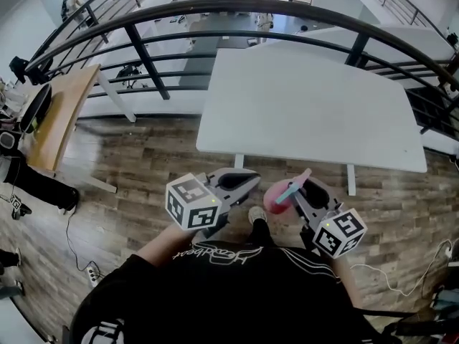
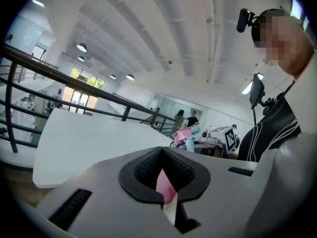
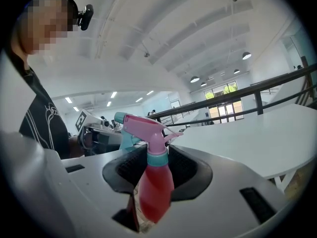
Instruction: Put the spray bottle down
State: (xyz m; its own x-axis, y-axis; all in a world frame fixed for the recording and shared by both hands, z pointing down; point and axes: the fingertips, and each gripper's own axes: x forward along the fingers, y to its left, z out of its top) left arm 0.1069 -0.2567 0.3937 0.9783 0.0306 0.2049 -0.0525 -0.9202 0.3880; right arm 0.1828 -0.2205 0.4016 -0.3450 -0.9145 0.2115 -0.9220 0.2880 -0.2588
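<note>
Bottle (image 1: 277, 196) in the right tool (image 1: 307, 190), short of the worktop (image 1: 308, 106).
Head view: the pink bottle hung over the floor near the white worktop's edge, with the left tool (image 1: 252, 180) just beside it. Left gripper view: jaw tips met. Right gripper view: the jaws clamped the bottle's body, nozzle uppermost.

Place: I read this as an open-plan office, on an upper level.
Furniture: a white table (image 1: 308, 106) and a wooden desk (image 1: 61, 113) on a wood floor (image 1: 143, 170).
Edge: a black railing (image 1: 215, 9), with a lower level visible beyond it.
Overhead: round ceiling lights (image 2: 83, 47).
Floor: a power strip (image 1: 92, 272) with cables.
</note>
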